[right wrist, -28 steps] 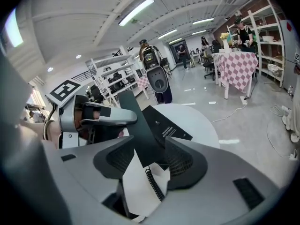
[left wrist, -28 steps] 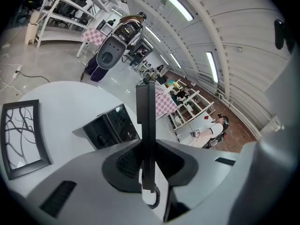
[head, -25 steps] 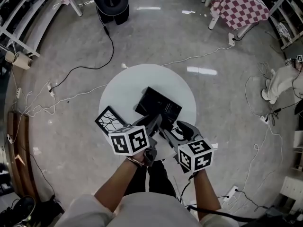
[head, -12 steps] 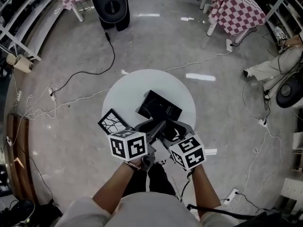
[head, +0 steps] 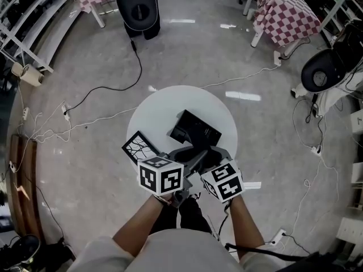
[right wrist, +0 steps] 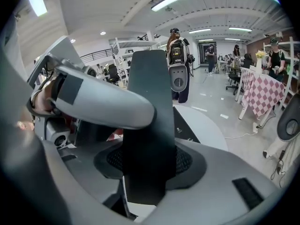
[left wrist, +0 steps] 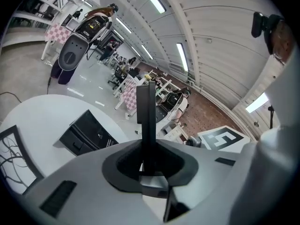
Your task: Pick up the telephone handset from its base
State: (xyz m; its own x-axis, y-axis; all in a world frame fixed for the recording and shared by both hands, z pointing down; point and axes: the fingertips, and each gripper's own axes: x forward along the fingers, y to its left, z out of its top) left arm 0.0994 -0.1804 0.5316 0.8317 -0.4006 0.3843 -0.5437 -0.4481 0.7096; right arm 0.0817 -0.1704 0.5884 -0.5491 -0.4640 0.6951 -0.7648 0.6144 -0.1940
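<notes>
Handset [left wrist: 146,121] lifted, clamped between left fingers [left wrist: 93,184].

The person wore a pale top [head: 164,258] with sleeves ending near the elbows, dark trousers [head: 184,217] and a thin bracelet [head: 162,196]. The left gripper [head: 182,153] and right gripper [head: 214,154] were smooth grey shells, each bearing a white cube [head: 161,176] of black square markers; the right jaws had just been closing about the handset [right wrist: 150,125]

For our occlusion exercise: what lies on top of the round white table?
A black box-shaped phone base and a branch-patterned card. The left gripper and right gripper cover the table's near edge, hiding anything beneath.
</notes>
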